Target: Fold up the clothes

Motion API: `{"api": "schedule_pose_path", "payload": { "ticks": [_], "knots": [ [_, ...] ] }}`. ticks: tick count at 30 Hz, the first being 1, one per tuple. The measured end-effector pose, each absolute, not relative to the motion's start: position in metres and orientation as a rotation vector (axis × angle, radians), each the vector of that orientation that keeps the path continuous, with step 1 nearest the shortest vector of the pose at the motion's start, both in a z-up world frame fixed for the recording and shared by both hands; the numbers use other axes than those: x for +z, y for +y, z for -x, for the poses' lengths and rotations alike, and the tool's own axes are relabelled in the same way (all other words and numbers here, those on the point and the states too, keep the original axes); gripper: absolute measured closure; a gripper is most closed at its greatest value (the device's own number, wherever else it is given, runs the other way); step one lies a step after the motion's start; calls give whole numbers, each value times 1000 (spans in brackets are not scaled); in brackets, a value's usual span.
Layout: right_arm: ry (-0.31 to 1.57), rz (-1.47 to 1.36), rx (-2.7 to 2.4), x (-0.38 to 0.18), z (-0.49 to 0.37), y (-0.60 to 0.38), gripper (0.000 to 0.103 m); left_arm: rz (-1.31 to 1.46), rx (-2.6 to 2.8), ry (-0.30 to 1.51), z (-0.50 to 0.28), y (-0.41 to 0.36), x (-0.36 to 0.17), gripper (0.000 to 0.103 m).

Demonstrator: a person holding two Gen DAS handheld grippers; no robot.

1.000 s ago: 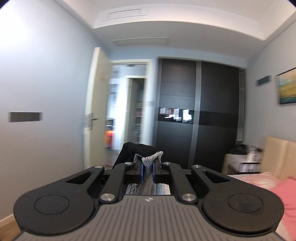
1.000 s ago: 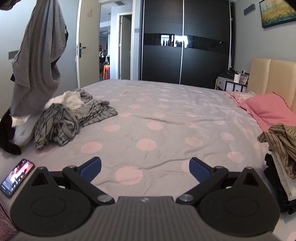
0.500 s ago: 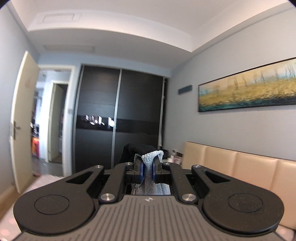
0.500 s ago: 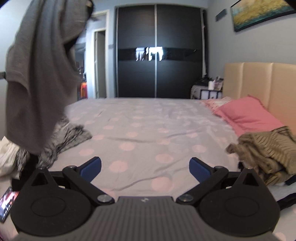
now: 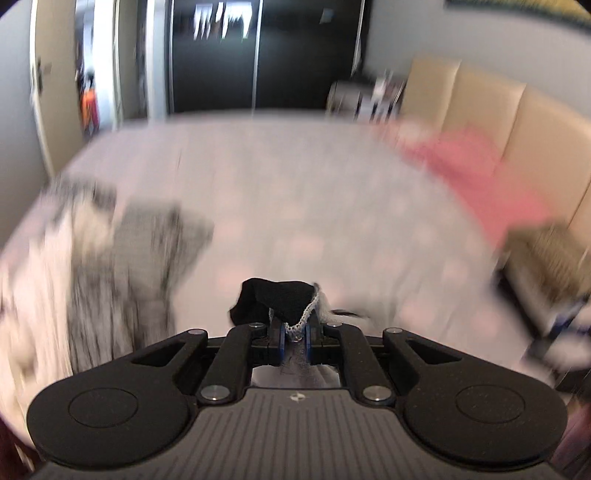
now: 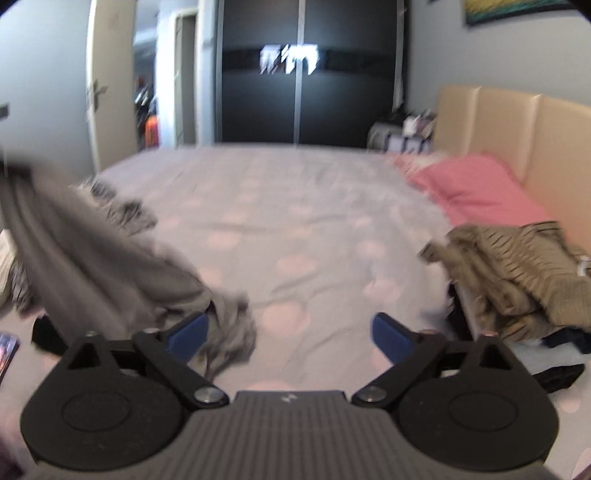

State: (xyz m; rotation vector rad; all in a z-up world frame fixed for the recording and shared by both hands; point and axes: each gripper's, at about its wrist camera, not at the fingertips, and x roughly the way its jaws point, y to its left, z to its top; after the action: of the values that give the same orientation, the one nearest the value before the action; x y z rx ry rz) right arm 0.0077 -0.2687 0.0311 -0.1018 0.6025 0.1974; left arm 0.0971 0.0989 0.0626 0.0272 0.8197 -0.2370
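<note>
The grey garment (image 6: 110,266) has dropped from hanging high to trailing onto the bed (image 6: 295,221), its lower end just inside the left finger (image 6: 186,332) of the right gripper (image 6: 288,334), whose jaws are closing without pinching it, while the left gripper (image 5: 294,334) clenches its black-and-white edge (image 5: 291,306).

You stood in a bedroom with pale grey-blue walls (image 6: 44,55). A wide bed (image 6: 303,206) under a lilac cover with pink dots filled the middle, its beige padded headboard (image 6: 517,133) on your right and a pink pillow (image 6: 476,184) against it. A dark sliding wardrobe (image 6: 306,92) lined the far wall, beside an open cream door (image 6: 110,92). Something like a cluttered nightstand (image 6: 399,133) stood by the headboard, too blurred to be sure. A painting's corner (image 6: 509,7) showed above.
</note>
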Motion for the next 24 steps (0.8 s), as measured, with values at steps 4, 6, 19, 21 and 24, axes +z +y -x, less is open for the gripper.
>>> {"api": "schedule_pose_path", "payload": {
  "ticks": [4,6,19,21,24],
  "knots": [
    [658,232,337,18,-20,-246,14,-29,-190,861,-99,111,6,96],
    [656,297,424,6,-27,-231,17,-15,-151,838,-105,119,-6,95],
    [835,339,587,-100,-87,-177,63,-122,-68,675,-95,85,33,40],
    [862,315,588,-106,-98,-174,95,-122,-128,670,-91,77,35,41],
    [836,304,592,-90,-104,-171,100,-105,-263,721,-87,62,28,41]
  ]
}}
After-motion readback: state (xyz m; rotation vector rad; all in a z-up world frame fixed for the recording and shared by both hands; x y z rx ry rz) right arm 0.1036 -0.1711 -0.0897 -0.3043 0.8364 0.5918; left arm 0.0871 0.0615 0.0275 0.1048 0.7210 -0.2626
